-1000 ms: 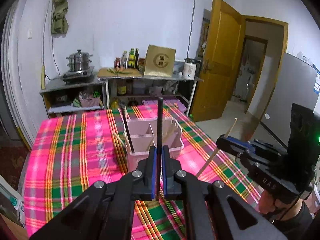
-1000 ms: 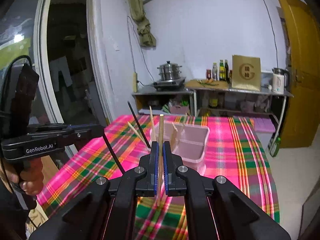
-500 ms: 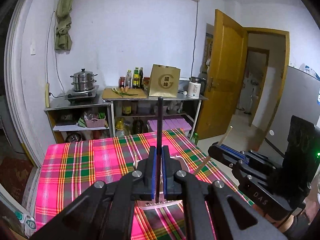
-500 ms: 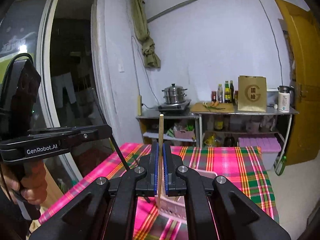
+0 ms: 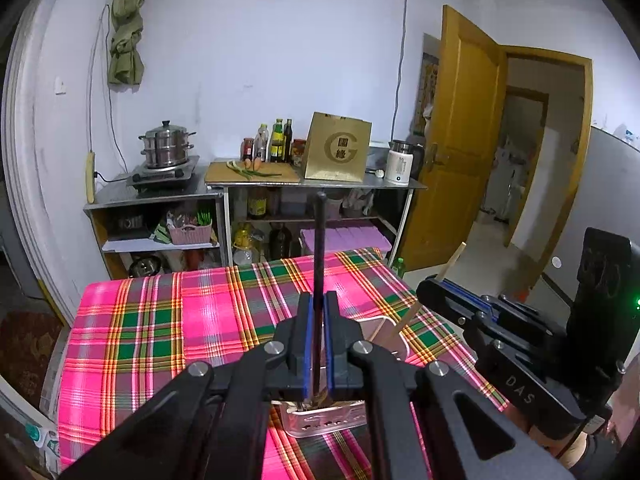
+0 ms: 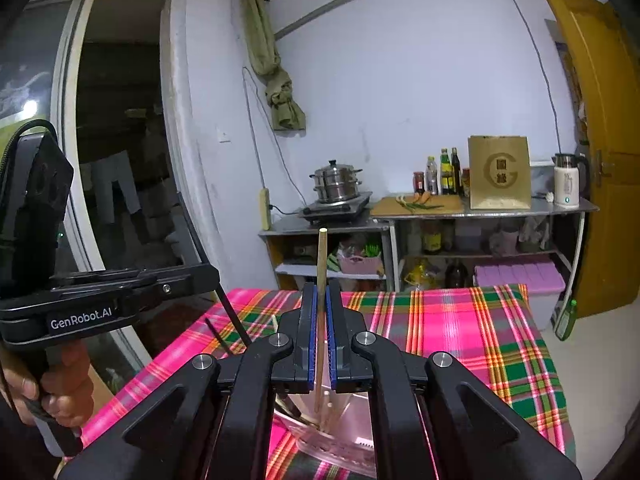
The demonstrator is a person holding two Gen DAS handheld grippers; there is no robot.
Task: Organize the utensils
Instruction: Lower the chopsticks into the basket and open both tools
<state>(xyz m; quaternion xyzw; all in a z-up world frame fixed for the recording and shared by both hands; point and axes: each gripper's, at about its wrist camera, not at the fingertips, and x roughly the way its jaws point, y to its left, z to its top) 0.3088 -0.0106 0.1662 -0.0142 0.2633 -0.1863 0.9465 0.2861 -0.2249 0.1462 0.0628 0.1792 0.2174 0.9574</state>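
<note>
Risk is misalignment: left gripper (image 5: 316, 340) clamps a black chopstick (image 5: 320, 248), right gripper (image 6: 319, 344) a wooden chopstick (image 6: 321, 264); either may miss the pink holder (image 6: 340, 444) at lower centre.

The pink holder (image 5: 328, 420) on the plaid tablecloth (image 5: 168, 336) is mostly hidden behind the left gripper (image 5: 316, 344); only its front wall and a bit of rim show, so its compartments cannot be told apart. The lower end of the black chopstick (image 5: 319, 248) vanishes between the closed jaws above the holder. In the right wrist view the right gripper (image 6: 319, 344) likewise covers the holder (image 6: 340, 444), and where the wooden chopstick (image 6: 320, 272) ends inside it is unclear. Bottle labels on the shelf behind the holder are too small to read.
</note>
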